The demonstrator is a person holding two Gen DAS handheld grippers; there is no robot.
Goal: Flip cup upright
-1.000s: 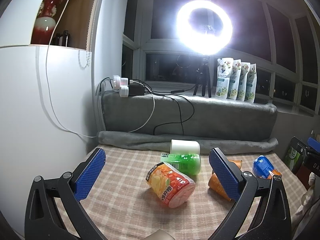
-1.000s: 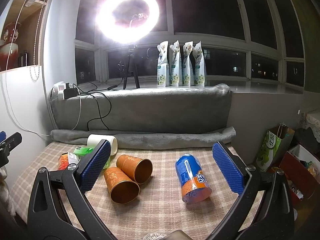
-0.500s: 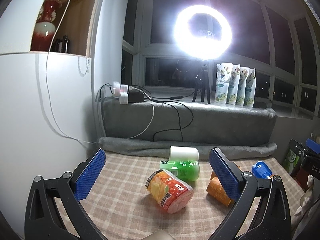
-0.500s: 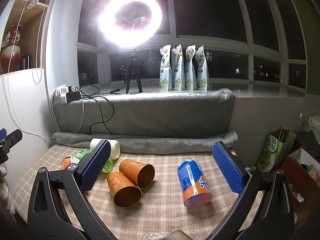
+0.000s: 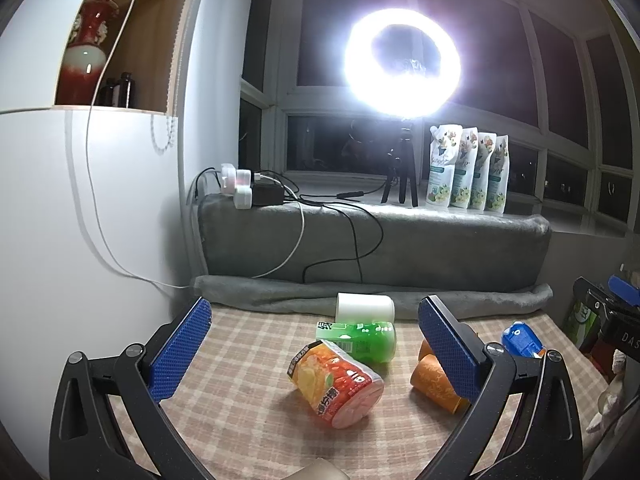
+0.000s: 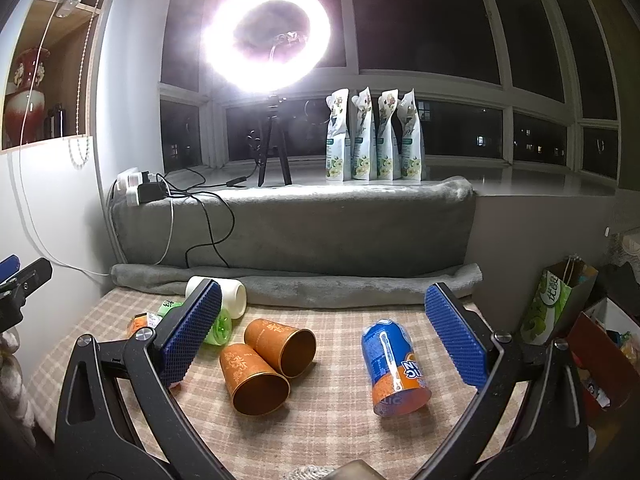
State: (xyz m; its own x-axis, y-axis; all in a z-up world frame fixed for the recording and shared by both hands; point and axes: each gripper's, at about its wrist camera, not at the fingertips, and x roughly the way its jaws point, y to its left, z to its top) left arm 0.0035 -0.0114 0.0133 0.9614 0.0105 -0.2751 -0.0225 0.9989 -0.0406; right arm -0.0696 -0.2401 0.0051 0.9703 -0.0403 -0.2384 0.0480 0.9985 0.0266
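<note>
Orange cups [image 6: 276, 346] lie sideways, nothing inside; both tongs [image 5: 316, 354] [image 6: 320, 336] wide apart, empty.

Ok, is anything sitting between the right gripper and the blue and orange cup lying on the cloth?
Nothing visible does. The right gripper hangs open, and the blue and orange cup lies on its side on the checked cloth between its fingers, with bare cloth on either side. The two brown cups lie apart, to its left.
</note>
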